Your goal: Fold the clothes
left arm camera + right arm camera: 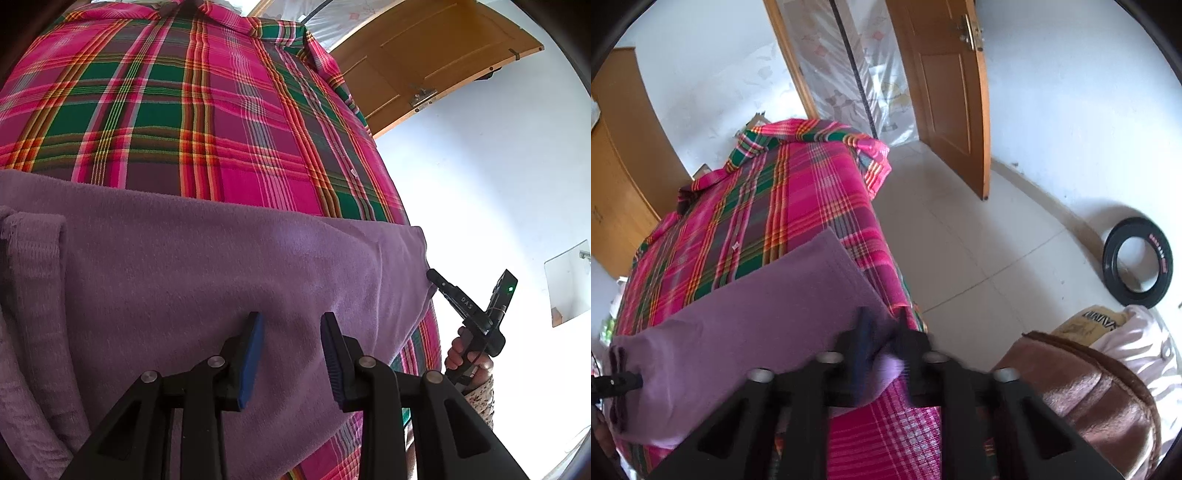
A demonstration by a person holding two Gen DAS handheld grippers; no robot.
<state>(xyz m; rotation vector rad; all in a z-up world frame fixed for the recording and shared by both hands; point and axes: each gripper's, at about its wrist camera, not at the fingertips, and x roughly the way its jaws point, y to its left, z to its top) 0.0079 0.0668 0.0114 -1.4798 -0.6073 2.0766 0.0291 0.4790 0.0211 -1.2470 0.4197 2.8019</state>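
Fold in progress: the purple garment [207,280] lies across the near end of the plaid-covered counter [177,110], its long axis left to right and its ribbed hem at the left. The left gripper [291,354] hovers released over the cloth. The right gripper [882,343] is clenched on the garment's near right corner. Likely next: carry that corner across.

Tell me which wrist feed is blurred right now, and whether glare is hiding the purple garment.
Right wrist view: the right gripper is motion-blurred where its fingers pinch the purple garment; the background stays sharp. Left wrist view: crisp left gripper, fingers apart; the white wall is overexposed, the garment is clear, and fisheye curves the edges.
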